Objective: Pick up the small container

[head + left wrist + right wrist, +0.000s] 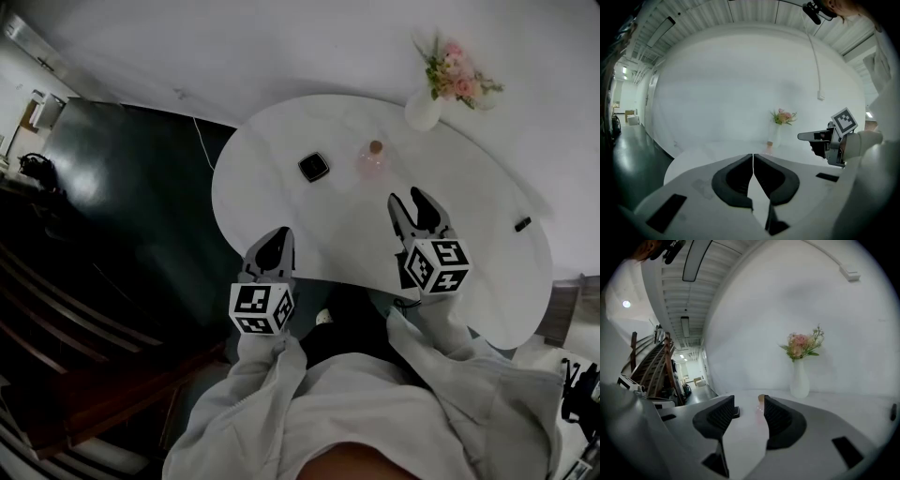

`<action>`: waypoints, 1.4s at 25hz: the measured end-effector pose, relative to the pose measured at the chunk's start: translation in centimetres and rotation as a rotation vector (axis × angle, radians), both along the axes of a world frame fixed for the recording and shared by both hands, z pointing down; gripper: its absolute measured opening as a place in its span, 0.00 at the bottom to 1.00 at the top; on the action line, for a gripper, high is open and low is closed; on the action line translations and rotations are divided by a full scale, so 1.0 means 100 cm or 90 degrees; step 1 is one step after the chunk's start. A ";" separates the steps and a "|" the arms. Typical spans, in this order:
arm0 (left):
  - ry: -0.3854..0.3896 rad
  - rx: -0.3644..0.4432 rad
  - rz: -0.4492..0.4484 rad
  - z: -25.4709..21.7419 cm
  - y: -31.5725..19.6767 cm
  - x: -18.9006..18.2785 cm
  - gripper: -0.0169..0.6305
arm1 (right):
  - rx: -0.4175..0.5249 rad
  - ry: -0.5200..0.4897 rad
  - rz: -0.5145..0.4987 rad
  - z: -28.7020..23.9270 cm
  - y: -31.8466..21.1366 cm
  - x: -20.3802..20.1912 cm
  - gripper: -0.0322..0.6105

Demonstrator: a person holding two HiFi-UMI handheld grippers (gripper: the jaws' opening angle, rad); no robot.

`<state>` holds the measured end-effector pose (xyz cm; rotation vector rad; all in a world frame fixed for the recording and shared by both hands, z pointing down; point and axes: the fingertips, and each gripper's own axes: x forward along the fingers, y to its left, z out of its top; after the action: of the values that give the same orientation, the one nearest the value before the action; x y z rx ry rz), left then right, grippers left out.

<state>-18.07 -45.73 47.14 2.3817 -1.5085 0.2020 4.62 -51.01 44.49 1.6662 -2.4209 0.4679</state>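
Observation:
A small clear, pink-tinted container with a cork top point(374, 156) stands on the white table point(281, 197), towards the back. In the right gripper view its cork point(761, 398) shows just beyond the gap between the jaws. My right gripper point(417, 206) point(749, 402) hovers open over the table, short of the container, with nothing between its pads. My left gripper point(273, 242) point(753, 158) is at the table's near edge, its jaws shut on nothing. In the left gripper view the container point(769, 148) is far ahead.
A flat black square thing point(313, 167) point(736, 412) lies left of the container. A white vase of pink flowers point(424, 109) point(799, 379) point(776, 133) stands at the table's back by the wall. A small dark object point(522, 224) lies at the right. Dark floor lies to the left.

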 end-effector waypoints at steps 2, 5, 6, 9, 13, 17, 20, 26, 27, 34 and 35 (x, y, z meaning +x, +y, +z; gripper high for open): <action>0.000 0.000 -0.005 0.000 -0.012 0.000 0.05 | 0.003 0.004 -0.009 -0.001 -0.016 -0.002 0.43; -0.002 -0.004 -0.007 0.002 -0.028 0.002 0.05 | -0.001 0.005 -0.014 0.003 -0.036 -0.005 0.43; -0.002 -0.006 -0.007 0.003 -0.033 0.004 0.05 | -0.002 0.005 -0.014 0.005 -0.042 -0.004 0.43; 0.000 -0.011 -0.008 0.007 -0.049 0.008 0.05 | -0.010 0.010 -0.014 0.013 -0.059 -0.004 0.43; -0.002 -0.019 -0.009 0.014 -0.069 0.015 0.05 | -0.024 0.013 -0.025 0.030 -0.080 -0.006 0.45; -0.002 -0.036 -0.019 0.026 -0.086 0.018 0.05 | -0.035 0.023 -0.024 0.049 -0.100 -0.008 0.46; 0.001 -0.051 -0.031 0.035 -0.097 0.017 0.05 | -0.041 0.030 -0.033 0.062 -0.114 -0.011 0.47; 0.004 -0.081 -0.067 0.052 -0.111 0.012 0.05 | -0.053 0.035 -0.052 0.085 -0.131 -0.020 0.47; 0.006 -0.085 -0.072 0.054 -0.113 0.012 0.05 | -0.047 0.040 -0.055 0.087 -0.134 -0.022 0.47; 0.004 -0.112 -0.104 0.067 -0.118 0.012 0.05 | 0.000 0.055 -0.068 0.091 -0.154 -0.033 0.47; 0.003 -0.115 -0.109 0.069 -0.117 0.012 0.05 | 0.008 0.057 -0.070 0.091 -0.157 -0.034 0.46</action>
<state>-16.86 -57.48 54.00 2.1005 -1.6091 0.2811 1.18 -66.72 53.59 1.5142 -2.4398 0.3545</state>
